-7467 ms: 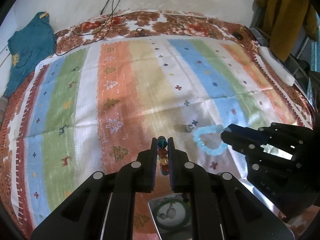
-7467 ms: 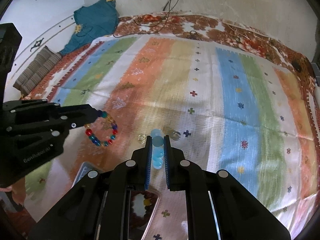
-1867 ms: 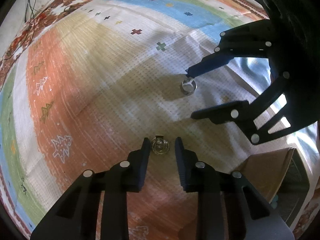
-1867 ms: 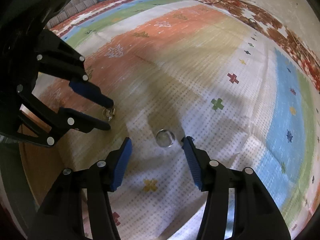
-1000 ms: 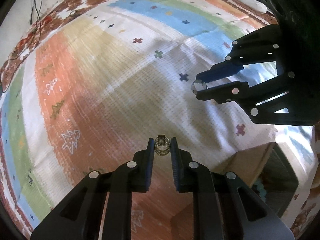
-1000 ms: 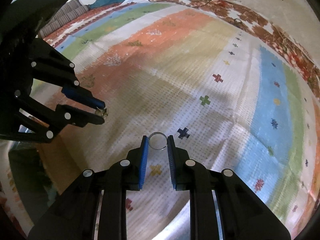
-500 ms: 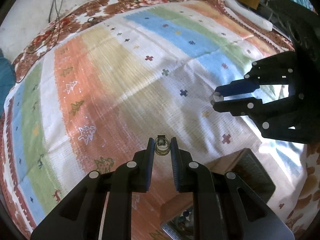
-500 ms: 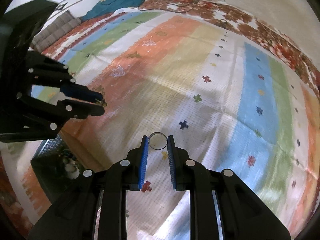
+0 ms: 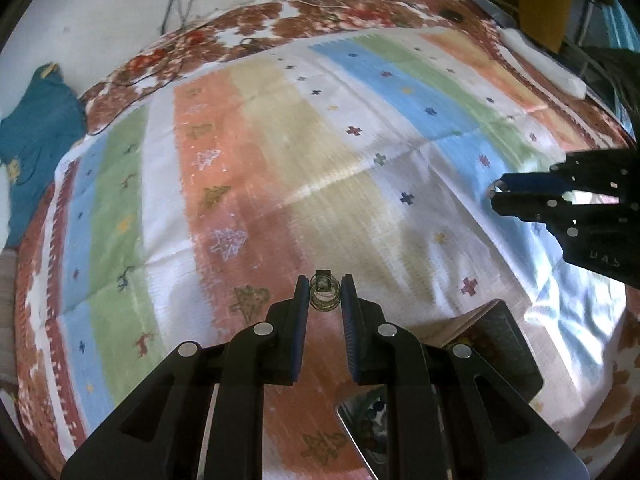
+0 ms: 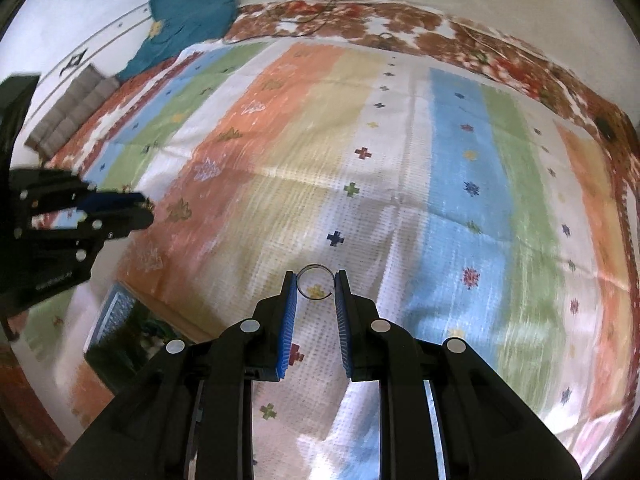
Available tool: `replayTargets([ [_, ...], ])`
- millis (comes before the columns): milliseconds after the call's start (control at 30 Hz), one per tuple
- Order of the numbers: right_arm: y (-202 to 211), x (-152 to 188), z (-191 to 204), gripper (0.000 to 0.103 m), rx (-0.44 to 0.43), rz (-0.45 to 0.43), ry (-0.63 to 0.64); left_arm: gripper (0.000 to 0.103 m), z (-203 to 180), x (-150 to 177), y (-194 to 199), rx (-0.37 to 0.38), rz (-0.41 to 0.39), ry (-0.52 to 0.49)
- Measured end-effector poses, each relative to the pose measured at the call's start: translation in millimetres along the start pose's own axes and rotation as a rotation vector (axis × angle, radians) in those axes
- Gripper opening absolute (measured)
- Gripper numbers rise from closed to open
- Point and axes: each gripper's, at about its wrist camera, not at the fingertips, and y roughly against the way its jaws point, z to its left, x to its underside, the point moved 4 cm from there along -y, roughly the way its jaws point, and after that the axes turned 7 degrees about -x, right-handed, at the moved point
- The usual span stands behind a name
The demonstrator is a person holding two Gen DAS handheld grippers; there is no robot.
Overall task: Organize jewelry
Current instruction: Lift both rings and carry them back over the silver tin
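My left gripper (image 9: 325,294) is shut on a gold ring with a square stone (image 9: 324,292) and holds it above the striped cloth (image 9: 280,160). My right gripper (image 10: 316,286) is shut on a thin plain silver ring (image 10: 316,280), also held up in the air. Each gripper shows in the other's view: the right one (image 9: 494,195) at the far right, the left one (image 10: 146,206) at the far left. The open jewelry box (image 9: 476,344) lies below my left gripper and holds beaded bracelets (image 9: 374,412). It also shows in the right wrist view (image 10: 120,336).
A teal garment (image 9: 32,148) lies at the cloth's far left corner. Cables (image 9: 180,8) run down the wall behind. A white block (image 9: 544,68) and yellow fabric (image 9: 544,0) are at the far right. A striped cushion (image 10: 76,108) lies at the left edge.
Both grippers dropped their bracelets in the box, then closed on the two rings on the cloth. Over the last second both lifted and drew back with the rings.
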Motion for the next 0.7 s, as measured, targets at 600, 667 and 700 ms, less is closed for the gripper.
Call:
replayTargets([
  [600, 34.7, 16.0, 36.3, 0.020, 0.006, -0.054, -0.025, 0.016, -14.8, 17.5, 51.3, -0.012, -0.043, 0.058],
  [667, 38.5, 18.1, 40.0, 0.020, 0.004, -0.059, -0.023, 0.016, -16.2, 21.0, 56.8, -0.014, -0.047, 0.071],
  [700, 41.0, 19.3, 42.1, 0.020, 0.000, -0.065, -0.026, 0.016, -16.2, 22.4, 59.6, -0.008, -0.048, 0.083],
])
